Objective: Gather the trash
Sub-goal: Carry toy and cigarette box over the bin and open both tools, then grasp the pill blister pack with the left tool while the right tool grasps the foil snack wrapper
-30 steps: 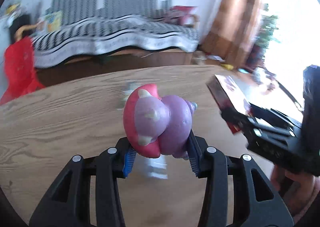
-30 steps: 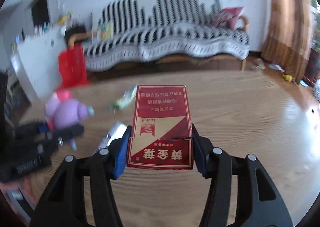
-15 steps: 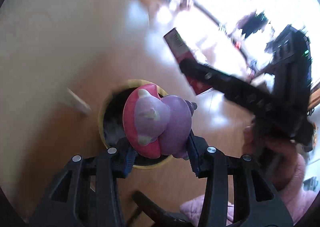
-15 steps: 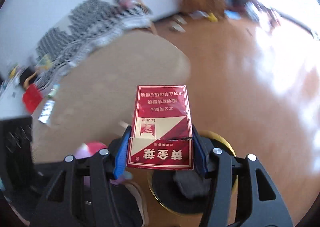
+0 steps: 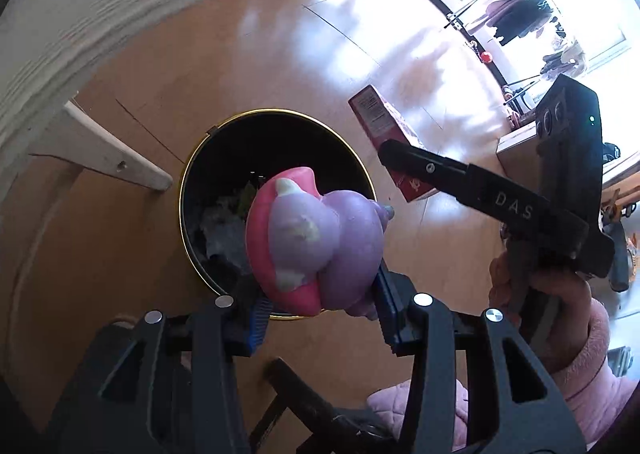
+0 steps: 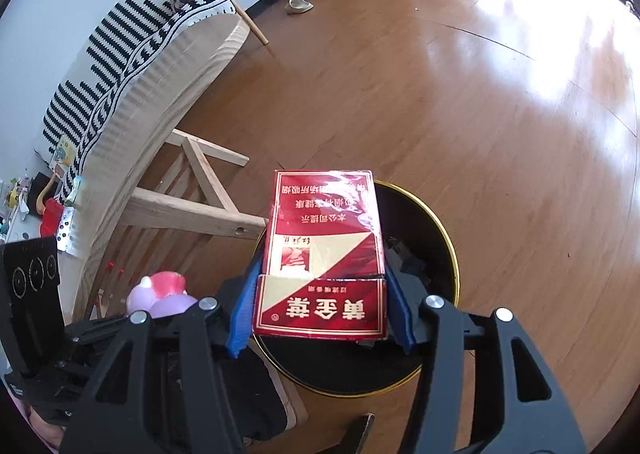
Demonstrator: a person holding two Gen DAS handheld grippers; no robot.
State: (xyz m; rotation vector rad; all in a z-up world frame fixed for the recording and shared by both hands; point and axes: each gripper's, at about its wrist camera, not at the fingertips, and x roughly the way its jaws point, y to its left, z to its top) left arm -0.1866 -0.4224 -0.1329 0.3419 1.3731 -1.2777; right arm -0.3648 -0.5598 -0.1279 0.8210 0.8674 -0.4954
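My left gripper (image 5: 320, 318) is shut on a pink and purple squishy toy (image 5: 316, 242) and holds it over the black trash bin with a gold rim (image 5: 224, 157), which has crumpled trash inside. My right gripper (image 6: 320, 314) is shut on a red cigarette box (image 6: 324, 250) and holds it above the same bin (image 6: 432, 238). The right gripper and its box (image 5: 380, 125) show at the right of the left wrist view. The toy (image 6: 160, 294) shows at the lower left of the right wrist view.
The bin stands on a wooden floor (image 6: 460, 93) beside the round wooden table (image 5: 100, 5) with pale wooden legs (image 6: 192, 209). A striped sofa (image 6: 112, 53) stands behind. Slippers (image 6: 300, 3) lie on the floor far off. A pink sleeve (image 5: 580, 354) holds the right gripper.
Both grippers have swung from over the table down to over the trash bin, each still holding its object. The bin is now closer and sharper under both.
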